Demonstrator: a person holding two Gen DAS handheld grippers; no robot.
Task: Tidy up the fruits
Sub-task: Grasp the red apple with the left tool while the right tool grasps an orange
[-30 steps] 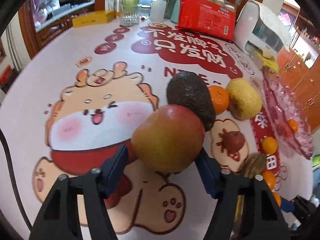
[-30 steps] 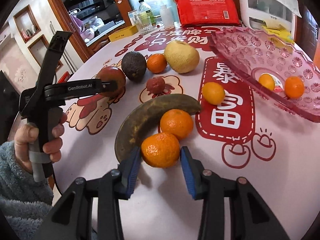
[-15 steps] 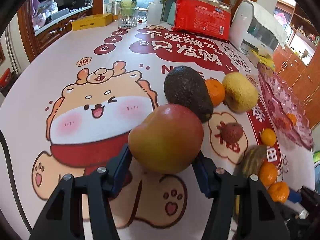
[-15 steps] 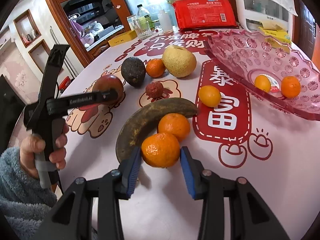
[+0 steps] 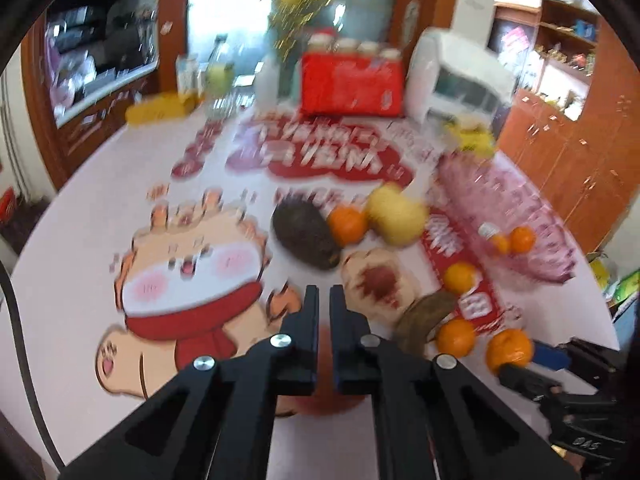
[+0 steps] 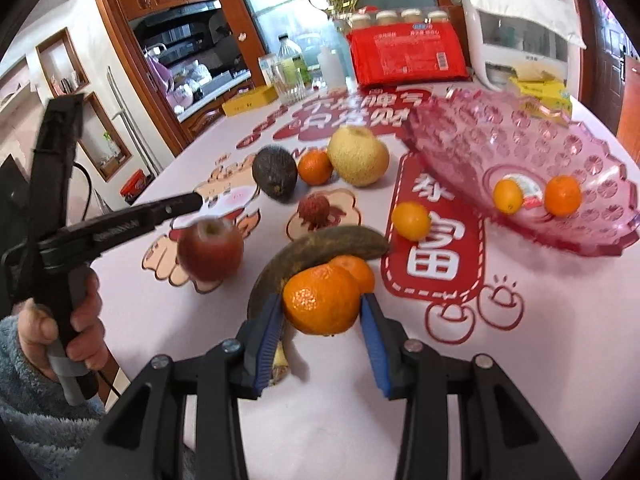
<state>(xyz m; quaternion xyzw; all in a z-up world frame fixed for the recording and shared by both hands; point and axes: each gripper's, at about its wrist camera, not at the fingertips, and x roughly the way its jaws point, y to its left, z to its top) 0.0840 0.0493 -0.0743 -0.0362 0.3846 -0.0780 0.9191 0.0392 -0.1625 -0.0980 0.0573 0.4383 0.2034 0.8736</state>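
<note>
Right tongs (image 6: 322, 316) grip a round orange mandarin (image 6: 321, 298) near the desk's (image 6: 500, 380) front edge; left tongs (image 5: 324, 300) are closed, empty. Lift it clear and lower gently into the pink glass bowl (image 6: 460, 140) toward the right edge.

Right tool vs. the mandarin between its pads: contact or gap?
Touching. Right wrist view: the right tool has both blue pads pressed against the mandarin, with no gap on either side.
</note>
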